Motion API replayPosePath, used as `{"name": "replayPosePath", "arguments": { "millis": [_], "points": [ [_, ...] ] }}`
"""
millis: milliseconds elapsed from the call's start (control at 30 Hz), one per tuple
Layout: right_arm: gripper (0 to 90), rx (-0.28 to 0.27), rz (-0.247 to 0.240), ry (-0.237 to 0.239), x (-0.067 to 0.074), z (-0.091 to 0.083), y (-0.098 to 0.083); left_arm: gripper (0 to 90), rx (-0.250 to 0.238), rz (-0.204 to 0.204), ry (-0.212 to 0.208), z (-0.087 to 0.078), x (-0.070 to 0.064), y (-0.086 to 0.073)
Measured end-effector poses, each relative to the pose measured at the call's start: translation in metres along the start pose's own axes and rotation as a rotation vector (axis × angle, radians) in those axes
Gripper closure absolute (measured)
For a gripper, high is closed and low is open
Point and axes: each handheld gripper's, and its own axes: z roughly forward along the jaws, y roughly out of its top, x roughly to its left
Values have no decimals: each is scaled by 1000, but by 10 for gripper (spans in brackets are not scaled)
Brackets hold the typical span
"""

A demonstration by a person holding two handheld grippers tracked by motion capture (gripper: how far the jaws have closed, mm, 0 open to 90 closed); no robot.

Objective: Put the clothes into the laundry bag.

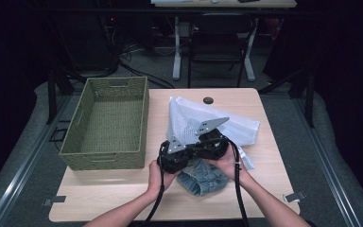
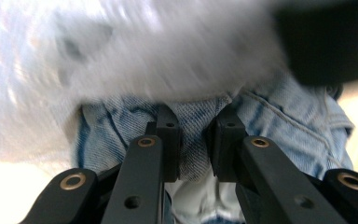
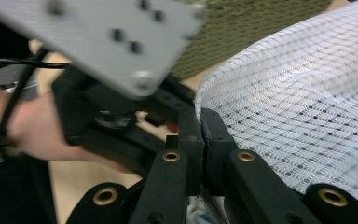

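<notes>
Nowhere legible writing: denim (image 2: 303, 126), mesh bag (image 3: 298, 107).

Mesh laundry bag (image 2: 121, 51) above the left gripper (image 2: 196, 140) jaws is motion-blurred, weave unreadable. Denim jeans (image 1: 202, 177) mostly hidden under both grippers and hands. Right gripper (image 3: 200, 133) jaw tips buried in mesh edge; grey plate (image 3: 107, 37) blurred, cropped by the top edge.

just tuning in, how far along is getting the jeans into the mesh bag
Early to midway. The left gripper is pinching the denim; the right gripper grips the white mesh bag at its edge. Most denim sits outside the bag, and the green basket holds nothing.
</notes>
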Motion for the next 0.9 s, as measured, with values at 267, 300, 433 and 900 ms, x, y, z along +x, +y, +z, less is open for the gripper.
{"name": "replayPosePath", "arguments": {
  "millis": [267,300,433,900],
  "points": [
    [882,127,72,-31,-16,0,-29,741,66,18,7,11,13,-5],
    [882,136,75,-29,-19,2,-32,720,75,28,7,11,13,-6],
    [882,155,78,-39,-25,6,-36,566,134,62,-3,2,13,-8],
    [882,146,47,-58,-18,5,-31,396,277,-103,-5,-11,34,-41]
  ]
}}
